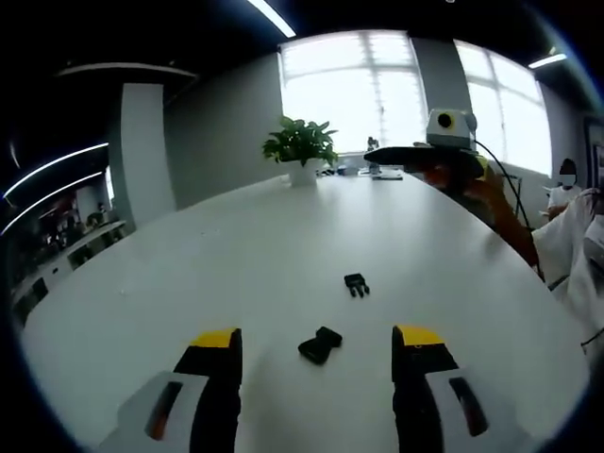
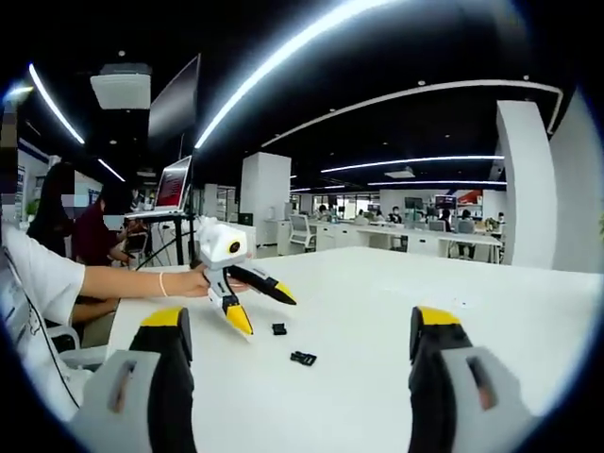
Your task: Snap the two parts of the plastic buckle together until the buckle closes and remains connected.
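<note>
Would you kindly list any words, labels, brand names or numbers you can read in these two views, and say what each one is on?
No text is readable in either view.
Two buckle parts on the white table: plain black, no marking visible.
Laptop screen: lit, content too blurred to read.
Distant red and blue panels: too small to read.
Left gripper and right gripper: no lettering visible.

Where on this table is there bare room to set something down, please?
Most of the white table is bare: the wide stretch between the two buckle halves and the potted plant, and its left side. It is crowded only around the halves, just ahead of the left gripper.
</note>
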{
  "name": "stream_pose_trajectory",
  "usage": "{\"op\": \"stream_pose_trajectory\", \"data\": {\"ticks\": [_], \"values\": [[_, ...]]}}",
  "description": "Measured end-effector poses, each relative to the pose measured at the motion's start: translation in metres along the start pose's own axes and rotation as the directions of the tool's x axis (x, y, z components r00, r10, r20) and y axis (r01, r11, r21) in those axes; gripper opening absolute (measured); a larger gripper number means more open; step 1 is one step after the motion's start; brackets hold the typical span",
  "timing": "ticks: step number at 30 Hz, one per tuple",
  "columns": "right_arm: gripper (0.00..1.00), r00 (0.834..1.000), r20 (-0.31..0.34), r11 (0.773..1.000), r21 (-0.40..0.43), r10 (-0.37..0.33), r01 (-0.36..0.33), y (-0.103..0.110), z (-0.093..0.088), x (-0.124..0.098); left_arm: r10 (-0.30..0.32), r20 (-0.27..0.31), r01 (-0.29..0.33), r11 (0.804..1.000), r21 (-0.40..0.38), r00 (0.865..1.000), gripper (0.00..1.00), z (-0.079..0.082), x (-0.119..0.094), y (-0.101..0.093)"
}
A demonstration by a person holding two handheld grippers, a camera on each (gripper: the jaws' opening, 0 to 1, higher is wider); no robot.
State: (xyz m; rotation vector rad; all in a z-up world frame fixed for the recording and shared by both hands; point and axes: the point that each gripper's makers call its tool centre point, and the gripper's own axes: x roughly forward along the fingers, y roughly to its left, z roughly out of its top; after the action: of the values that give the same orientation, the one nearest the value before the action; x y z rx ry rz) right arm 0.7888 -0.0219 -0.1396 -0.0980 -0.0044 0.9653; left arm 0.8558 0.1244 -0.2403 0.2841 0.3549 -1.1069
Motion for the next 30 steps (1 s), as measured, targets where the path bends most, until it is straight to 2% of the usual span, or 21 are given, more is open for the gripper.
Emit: {"op": "stream_pose_trajectory", "data": {"ticks": [10,16,23,30], "values": [[0.96,0.999,-0.029,0.999,-0.033,0.028,-0.028,0.003,-0.002,0.005,-0.011,-0.008,0.011,1.0,0.014,1.0,0.58,-0.005,0.0,0.003],[0.94,0.999,-0.021,0.997,-0.053,0.046,-0.047,-0.001,0.003,0.01,-0.038,-0.032,0.04,0.998,0.041,0.999,0.54,-0.008,0.007,-0.005],[0.94,0.996,-0.071,0.996,-0.07,0.055,-0.059,-0.008,-0.005,0.019,-0.053,-0.035,0.054,0.998,0.041,0.998,0.53,-0.006,0.009,-0.008],[0.94,0.994,-0.088,0.995,-0.072,0.066,-0.072,-0.015,-0.011,0.026,-0.078,-0.037,0.079,0.997,0.017,0.996,0.52,-0.008,0.01,-0.012]]}}
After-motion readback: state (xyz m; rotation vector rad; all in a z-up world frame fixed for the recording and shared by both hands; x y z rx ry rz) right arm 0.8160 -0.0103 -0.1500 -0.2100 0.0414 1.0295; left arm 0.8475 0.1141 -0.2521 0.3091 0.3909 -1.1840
